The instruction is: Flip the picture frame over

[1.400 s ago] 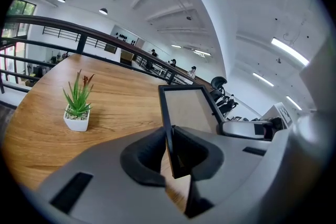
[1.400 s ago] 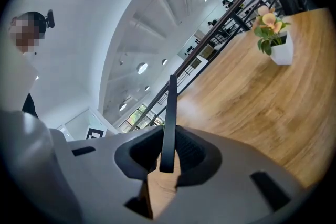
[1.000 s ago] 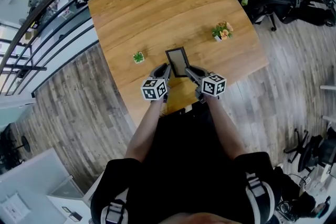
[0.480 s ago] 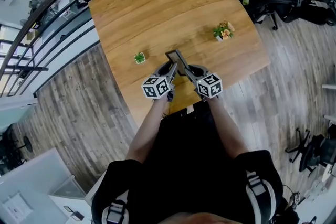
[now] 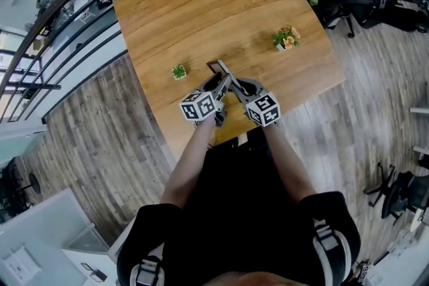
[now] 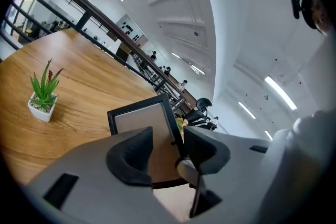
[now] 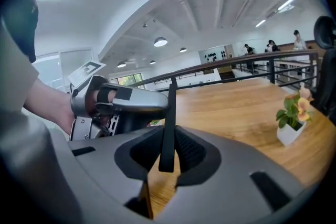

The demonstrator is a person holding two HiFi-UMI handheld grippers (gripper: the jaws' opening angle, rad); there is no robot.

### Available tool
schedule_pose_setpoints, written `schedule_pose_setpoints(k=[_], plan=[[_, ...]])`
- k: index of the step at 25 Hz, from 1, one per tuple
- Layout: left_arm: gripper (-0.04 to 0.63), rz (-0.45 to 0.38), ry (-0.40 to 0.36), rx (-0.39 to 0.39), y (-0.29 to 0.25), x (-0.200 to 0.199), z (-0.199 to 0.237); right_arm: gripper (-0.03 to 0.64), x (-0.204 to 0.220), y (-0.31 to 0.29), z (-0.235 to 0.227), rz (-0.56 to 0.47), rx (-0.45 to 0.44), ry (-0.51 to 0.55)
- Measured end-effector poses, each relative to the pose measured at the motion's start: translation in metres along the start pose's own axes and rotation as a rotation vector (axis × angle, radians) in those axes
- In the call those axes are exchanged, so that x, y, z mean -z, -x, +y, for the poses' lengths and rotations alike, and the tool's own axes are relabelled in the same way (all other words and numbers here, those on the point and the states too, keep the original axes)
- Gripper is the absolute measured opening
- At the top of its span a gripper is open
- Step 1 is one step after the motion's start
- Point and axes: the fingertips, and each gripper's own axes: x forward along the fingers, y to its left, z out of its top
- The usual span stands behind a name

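Now: picture frame [image 6: 140, 119] on edge at near counter [image 5: 201, 3] | right hand-held gripper [image 7: 168, 157] pinches its rim | left hand-held gripper [image 6: 168, 147] just opened, frame loose between jaws | keep your pinch firm, lower slowly.

Far half of counter [image 5: 201, 3] open, wide passage. Near edge tight: picture frame [image 6: 140, 117] stands up on edge there. Small green plant [image 5: 177, 72] near on its left. Flowering plant [image 5: 285, 39] well apart right, bare wood between.
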Motion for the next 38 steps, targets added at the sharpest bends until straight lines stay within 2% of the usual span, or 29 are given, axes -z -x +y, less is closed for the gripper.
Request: schedule_pose_setpoints(k=[7, 16, 19, 24, 30, 38], plan=[[0.192, -0.002, 0.04, 0.036, -0.006, -0.001, -0.012, 0.078, -0.012, 0.008, 0.004, -0.016, 0.021, 0.089], [0.192, 0.016, 0.115, 0.042, -0.008, 0.004, -0.012, 0.081, -0.016, 0.014, 0.01, 0.041, 0.122, 0.351], [0.192, 0.016, 0.143, 0.037, -0.01, 0.005, -0.012, 0.081, -0.01, 0.014, 0.009, 0.058, 0.146, 0.405], [0.19, 0.014, 0.166, 0.008, -0.008, 0.008, -0.001, 0.084, -0.008, 0.014, 0.012, 0.07, 0.165, 0.469], [0.181, 0.02, 0.221, 0.027, -0.01, 0.008, -0.007, 0.087, -0.007, 0.015, 0.011, 0.085, 0.181, 0.533], [0.154, 0.057, 0.281, 0.04, -0.015, 0.017, -0.005, 0.097, 0.0, 0.017, 0.008, 0.097, 0.162, 0.497]])
